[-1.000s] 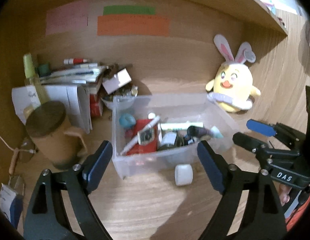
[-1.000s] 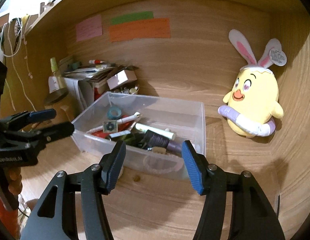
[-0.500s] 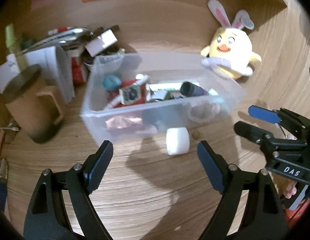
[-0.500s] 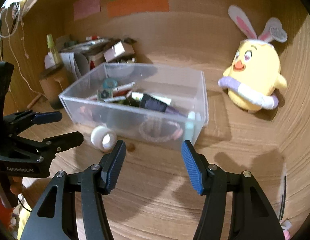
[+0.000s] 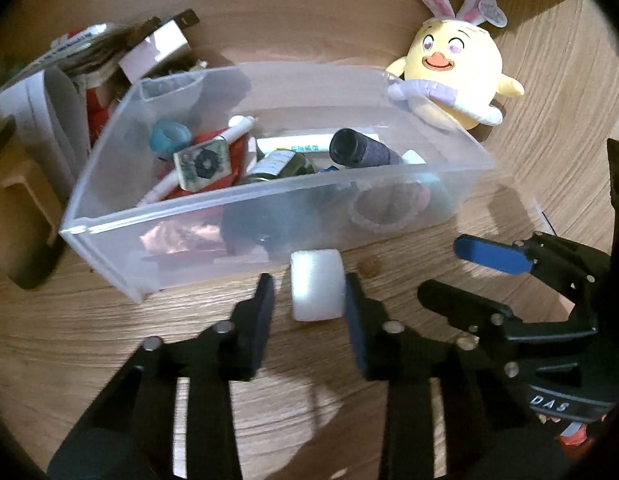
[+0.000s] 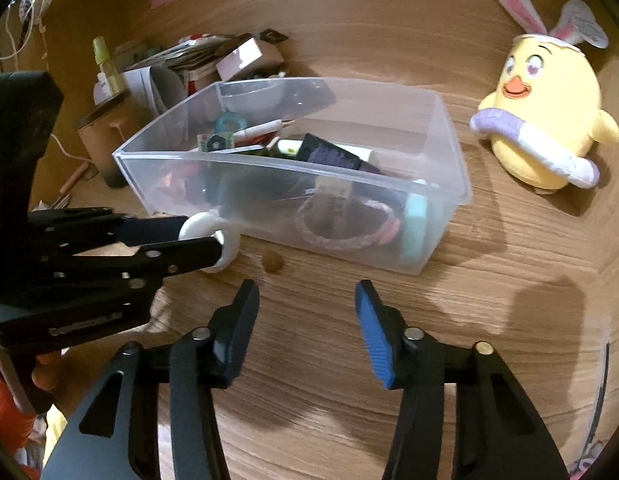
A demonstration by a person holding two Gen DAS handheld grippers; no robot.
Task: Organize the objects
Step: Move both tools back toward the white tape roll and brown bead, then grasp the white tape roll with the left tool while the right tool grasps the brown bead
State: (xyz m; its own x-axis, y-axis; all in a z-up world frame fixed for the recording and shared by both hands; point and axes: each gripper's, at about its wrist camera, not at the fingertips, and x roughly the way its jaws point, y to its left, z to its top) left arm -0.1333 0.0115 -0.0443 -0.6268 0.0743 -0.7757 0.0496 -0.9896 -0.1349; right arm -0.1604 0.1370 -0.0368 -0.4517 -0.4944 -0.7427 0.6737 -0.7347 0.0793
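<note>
Tape roll (image 5: pixel 317 291) lay on its side on the desk (image 5: pixel 109 340), just in front of the bin (image 5: pixel 237 208). Left gripper (image 5: pixel 309 300) bracketed the roll with its fingers narrowed: the right finger touched the roll's side, the left finger stood slightly off. Right gripper (image 6: pixel 305 320) hovered over the desk in front of the bin, fingers wide and holding nothing. A small brown speck (image 6: pixel 272 261) lay on the desk beside the roll. The bin held mixed small items, including a dark bottle (image 5: pixel 361 150) and a pink band (image 6: pixel 341 224). Right of the bin sat a plush chick (image 6: pixel 545 120). Left of it stood a mug (image 6: pixel 103 146).
</note>
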